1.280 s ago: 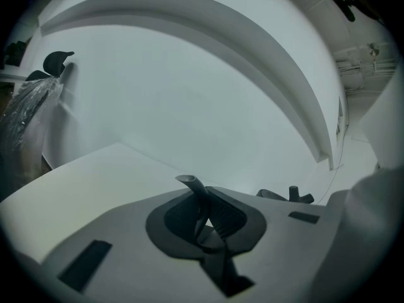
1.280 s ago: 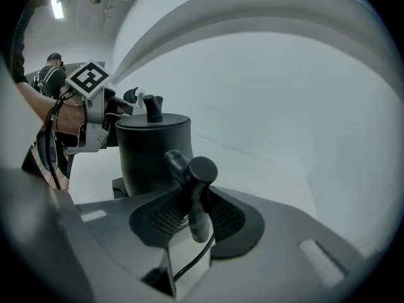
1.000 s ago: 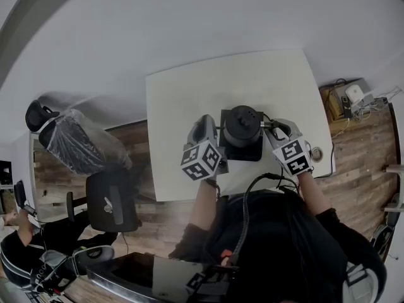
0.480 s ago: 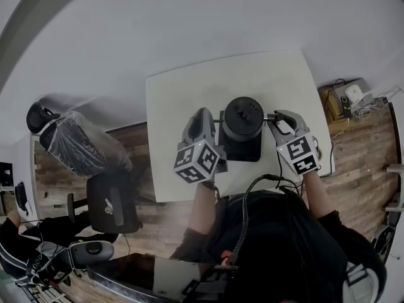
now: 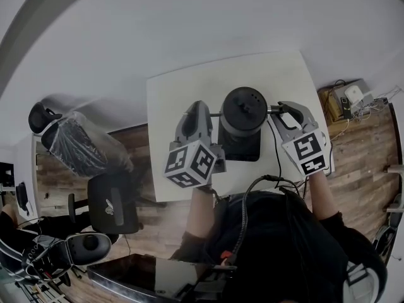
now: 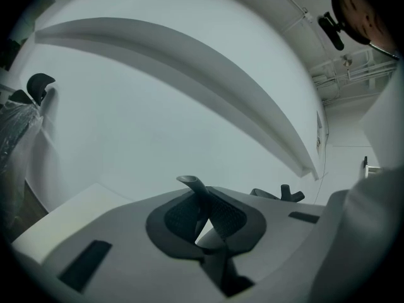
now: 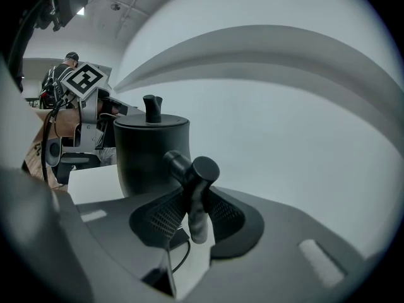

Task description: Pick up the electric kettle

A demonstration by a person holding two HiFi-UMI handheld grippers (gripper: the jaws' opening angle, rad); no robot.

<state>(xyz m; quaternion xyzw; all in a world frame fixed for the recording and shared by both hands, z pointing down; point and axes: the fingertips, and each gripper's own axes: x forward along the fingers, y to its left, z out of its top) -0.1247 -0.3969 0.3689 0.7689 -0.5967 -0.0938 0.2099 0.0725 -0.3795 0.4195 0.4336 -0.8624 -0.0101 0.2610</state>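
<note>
The black electric kettle (image 5: 242,110) hangs in the air above its square black base (image 5: 243,149), which stays on the white table (image 5: 180,93). My left gripper (image 5: 210,115) is at the kettle's left, shut on the thin curved spout (image 6: 192,185). On the kettle's right, my right gripper (image 5: 281,111) is shut on the handle. In the right gripper view the handle (image 7: 192,169) is a dark rod with a round end clamped between the pads of the right gripper (image 7: 189,210), with the kettle body (image 7: 151,153) and its lid knob behind. The left gripper (image 6: 205,218) faces a pale wall.
A cord (image 5: 276,160) runs from the base toward the table's near edge. An office chair (image 5: 113,201) and a plastic-wrapped chair (image 5: 82,144) stand left of the table. Boxes and cables (image 5: 347,96) lie on the wooden floor at right. Another person (image 5: 19,248) sits far left.
Both grippers have risen together with the kettle between them. The kettle has come up off its base and looks larger in the head view.
</note>
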